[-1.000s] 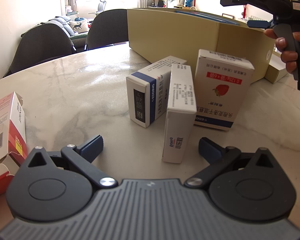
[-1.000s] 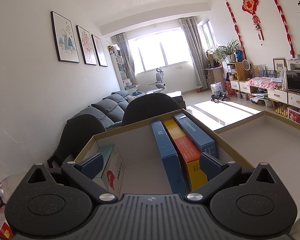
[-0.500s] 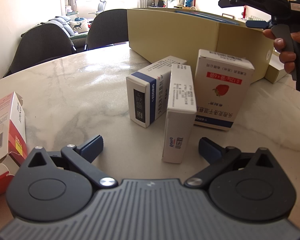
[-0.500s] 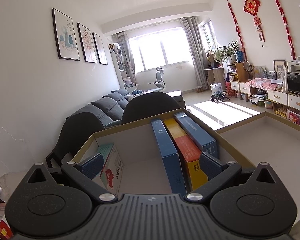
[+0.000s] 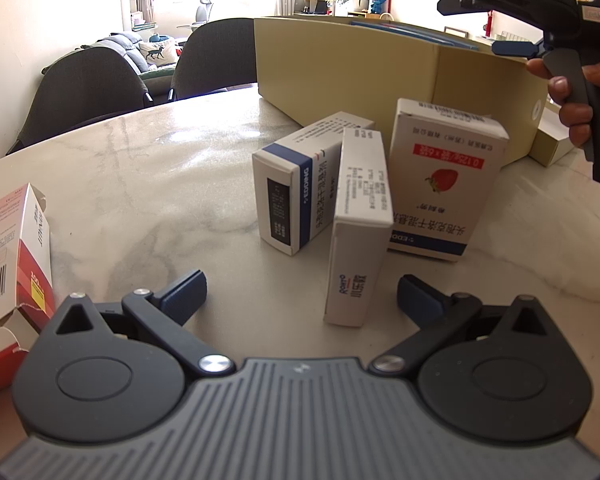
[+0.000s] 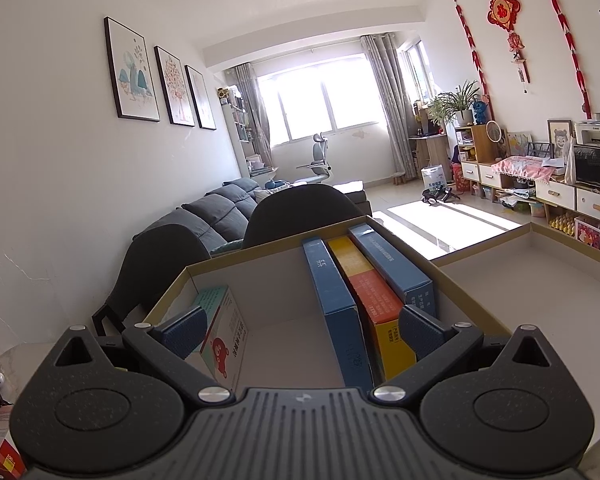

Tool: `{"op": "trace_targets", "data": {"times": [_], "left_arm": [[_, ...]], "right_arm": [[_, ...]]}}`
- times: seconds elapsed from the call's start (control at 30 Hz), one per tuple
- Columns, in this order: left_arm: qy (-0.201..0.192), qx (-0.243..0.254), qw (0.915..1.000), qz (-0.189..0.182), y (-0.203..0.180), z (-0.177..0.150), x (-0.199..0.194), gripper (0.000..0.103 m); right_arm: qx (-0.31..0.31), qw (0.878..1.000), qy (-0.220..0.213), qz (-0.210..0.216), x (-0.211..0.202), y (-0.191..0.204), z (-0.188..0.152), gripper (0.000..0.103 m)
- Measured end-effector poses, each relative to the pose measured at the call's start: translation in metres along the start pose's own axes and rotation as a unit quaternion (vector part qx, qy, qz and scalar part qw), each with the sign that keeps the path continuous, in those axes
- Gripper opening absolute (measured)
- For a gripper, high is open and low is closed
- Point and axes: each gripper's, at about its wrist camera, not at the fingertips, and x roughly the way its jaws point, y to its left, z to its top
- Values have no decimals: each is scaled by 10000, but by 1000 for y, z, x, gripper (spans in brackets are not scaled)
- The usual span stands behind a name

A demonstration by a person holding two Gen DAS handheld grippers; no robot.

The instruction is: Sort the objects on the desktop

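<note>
Left gripper [image 5: 302, 294] sits low on the tabletop [image 5: 148, 168], fingers spread, lined up on the narrow white box [image 5: 358, 228] standing just ahead, likely the next pick. Behind that box lean a blue-striped box [image 5: 300, 184] and a strawberry box [image 5: 444, 176]. Beyond them, the cardboard bin [image 6: 260, 264]: right gripper [image 6: 302, 330] hovers over it, fingers apart, empty. Inside: a bear-printed carton [image 6: 224, 328] and blue [image 6: 332, 296], yellow-orange [image 6: 374, 300], and blue [image 6: 392, 264] boxes filed on edge.

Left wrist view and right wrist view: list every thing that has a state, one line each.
left gripper: open, empty
right gripper: open, empty, over the cardboard box
narrow white box: upright on the table, between the fingers
strawberry box: standing, print upside down
blue-striped box: on its side
red carton: flap torn open
cardboard box: open-topped, part filled
</note>
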Motion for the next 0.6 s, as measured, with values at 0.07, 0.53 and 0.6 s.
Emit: {"op": "trace_targets", "data": {"times": [0.07, 0.53, 0.6], "left_arm": [[0, 0, 10000, 0, 0, 0, 0, 103], [0, 0, 10000, 0, 0, 0, 0, 103], [0, 0, 10000, 0, 0, 0, 0, 103]], "right_arm": [[-1, 10000, 0, 0, 1, -1, -1, 102], [2, 10000, 1, 12, -1, -1, 0, 102], [3, 10000, 1, 15, 0, -2, 0, 102]]}}
